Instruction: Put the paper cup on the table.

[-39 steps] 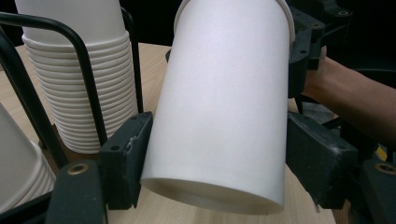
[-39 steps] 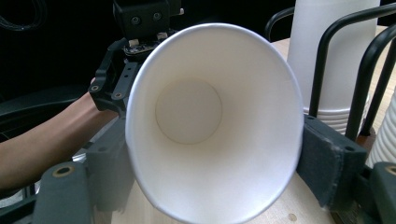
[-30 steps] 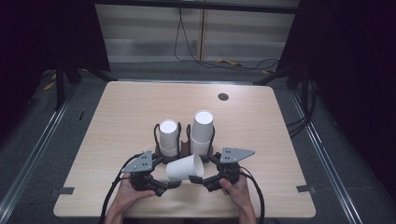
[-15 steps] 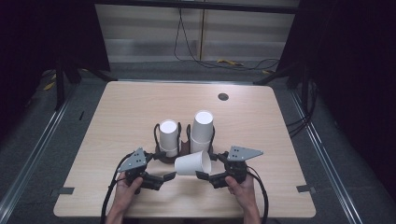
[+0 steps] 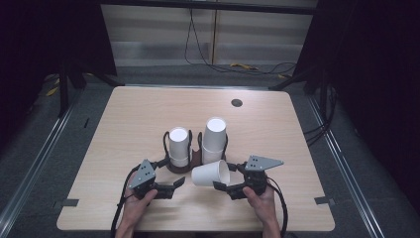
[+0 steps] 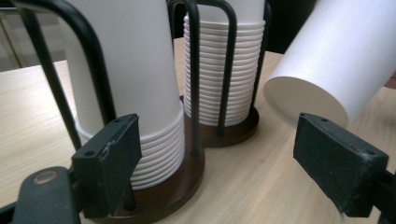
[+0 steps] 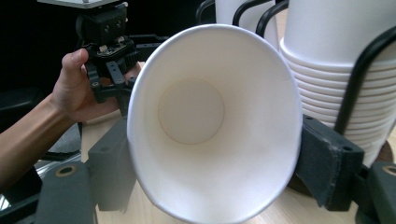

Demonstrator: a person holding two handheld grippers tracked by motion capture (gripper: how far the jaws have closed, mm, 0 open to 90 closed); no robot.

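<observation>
A black wire holder on a brown base keeps two stacks of white paper cups upright, a shorter left stack and a taller right stack. My right gripper is shut on a single white cup lying on its side. In the right gripper view the cup is squeezed oval between both pads, its mouth towards the camera. My left gripper is open with nothing between its jaws, which have just been opening. In the left gripper view the cup's base hangs just beyond the right pad.
The holder stands at the middle of a light wooden table, close in front of both hands. A black round grommet sits at the back right. Cables lie on the floor beyond the far edge.
The cup has shifted slightly right and up with the right gripper. The left gripper, earlier at the cup's base, now stands apart from it with wider jaws.
</observation>
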